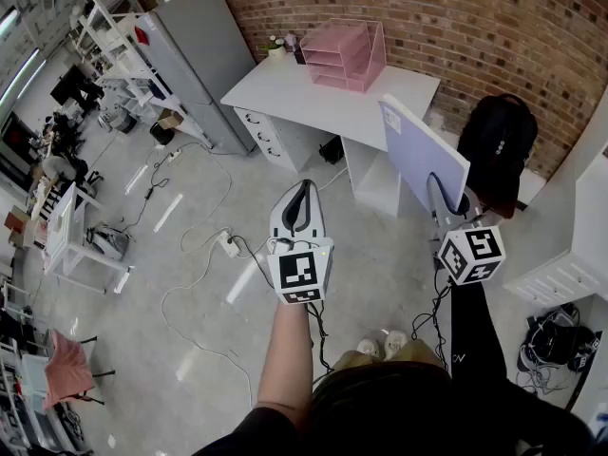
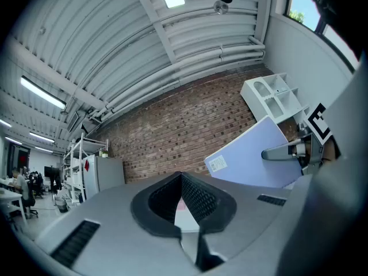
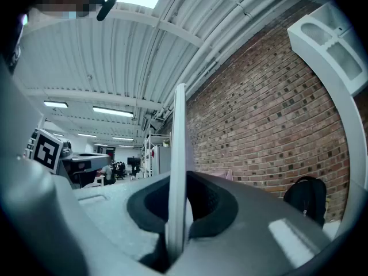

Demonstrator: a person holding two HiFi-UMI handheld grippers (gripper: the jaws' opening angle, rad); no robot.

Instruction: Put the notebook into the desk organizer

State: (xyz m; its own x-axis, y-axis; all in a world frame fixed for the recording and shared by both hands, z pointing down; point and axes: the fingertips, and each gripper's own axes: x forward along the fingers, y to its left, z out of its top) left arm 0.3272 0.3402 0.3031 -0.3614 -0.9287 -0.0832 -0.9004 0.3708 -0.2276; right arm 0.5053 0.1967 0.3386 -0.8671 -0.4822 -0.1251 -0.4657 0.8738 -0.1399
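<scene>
In front of the white desk (image 1: 304,93), the right gripper (image 1: 445,196) was clamped on the lower edge of the notebook (image 1: 423,150), with its jaws pressed against both faces. The notebook stood on edge in the air, tilted, near the right end of the desk and not touching it. The pink desk organizer (image 1: 344,55) sat at the rear of the desk, by the brick wall (image 1: 475,17). The left gripper (image 1: 302,198) was farther from the desk, its jaws closed together with nothing between them. A black backpack (image 1: 496,145) stood beside the right end of the desk.
</scene>
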